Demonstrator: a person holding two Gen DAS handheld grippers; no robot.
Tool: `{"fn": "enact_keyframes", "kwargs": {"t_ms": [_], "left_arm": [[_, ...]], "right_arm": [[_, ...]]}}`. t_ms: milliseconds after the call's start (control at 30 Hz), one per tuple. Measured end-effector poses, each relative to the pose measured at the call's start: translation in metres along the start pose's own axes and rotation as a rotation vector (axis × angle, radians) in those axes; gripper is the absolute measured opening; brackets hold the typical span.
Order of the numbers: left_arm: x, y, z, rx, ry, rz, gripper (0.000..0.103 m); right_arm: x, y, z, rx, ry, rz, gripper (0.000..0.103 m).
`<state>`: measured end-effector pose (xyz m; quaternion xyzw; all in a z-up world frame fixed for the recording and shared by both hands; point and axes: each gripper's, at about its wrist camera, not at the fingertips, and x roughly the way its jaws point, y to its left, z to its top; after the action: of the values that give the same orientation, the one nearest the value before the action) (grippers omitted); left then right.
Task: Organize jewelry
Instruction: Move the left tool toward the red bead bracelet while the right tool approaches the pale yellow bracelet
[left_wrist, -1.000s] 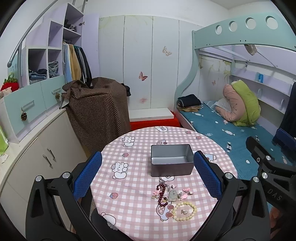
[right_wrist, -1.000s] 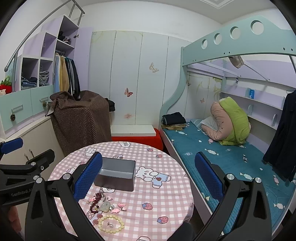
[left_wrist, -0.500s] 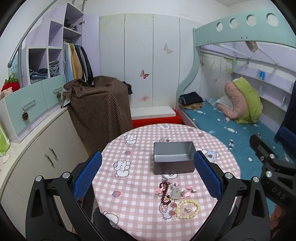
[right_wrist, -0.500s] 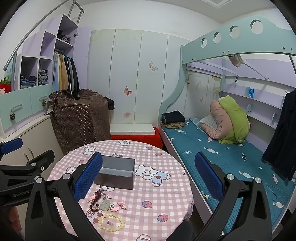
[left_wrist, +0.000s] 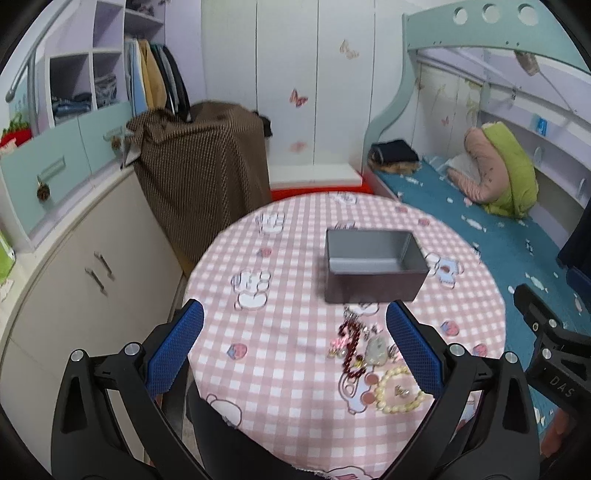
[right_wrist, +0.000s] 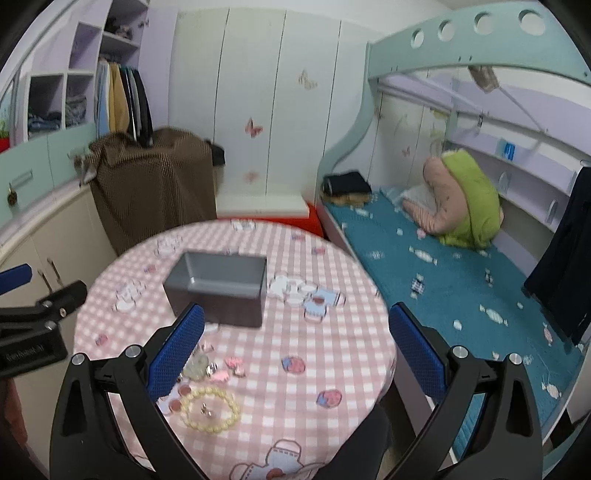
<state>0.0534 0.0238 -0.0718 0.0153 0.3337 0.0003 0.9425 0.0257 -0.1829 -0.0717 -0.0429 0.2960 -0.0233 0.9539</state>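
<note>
An empty grey metal box (left_wrist: 373, 266) (right_wrist: 219, 290) stands on the round table with a pink checked cloth (left_wrist: 288, 295) (right_wrist: 295, 339). In front of it lies a small heap of jewelry: a dark red bead string (left_wrist: 351, 345), a pale green pendant (left_wrist: 376, 350) (right_wrist: 195, 367), pink clips (right_wrist: 231, 367) and a cream bead bracelet (left_wrist: 399, 393) (right_wrist: 212, 406) with a small metal piece inside it. My left gripper (left_wrist: 295, 350) hovers open above the table's near edge, left of the heap. My right gripper (right_wrist: 295, 350) hangs open over the table, right of the heap. Both hold nothing.
A bunk bed with a teal mattress (right_wrist: 443, 280) runs along the right. White cabinets (left_wrist: 92, 266) line the left wall, and a brown cloth covers something (left_wrist: 199, 173) behind the table. The other gripper's black body shows at each view's edge.
Both grippers have moved forward and lower toward the table; the box and jewelry now look larger and nearer. Both stay open.
</note>
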Motion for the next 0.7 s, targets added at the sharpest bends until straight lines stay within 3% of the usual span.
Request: {"fn": "enact_keyframes", "kwargs": {"t_ms": [333, 700], "left_arm": [[0.059, 0.013, -0.03, 0.005, 0.179, -0.05, 0.098], [0.109, 0.004, -0.055, 0.031, 0.334, -0.095, 0.098]], "right_arm": [[0.065, 0.013, -0.043, -0.038, 0.253, 0.03, 0.096], [0.109, 0.02, -0.08, -0.04, 0.43, 0.079, 0.096]]}}
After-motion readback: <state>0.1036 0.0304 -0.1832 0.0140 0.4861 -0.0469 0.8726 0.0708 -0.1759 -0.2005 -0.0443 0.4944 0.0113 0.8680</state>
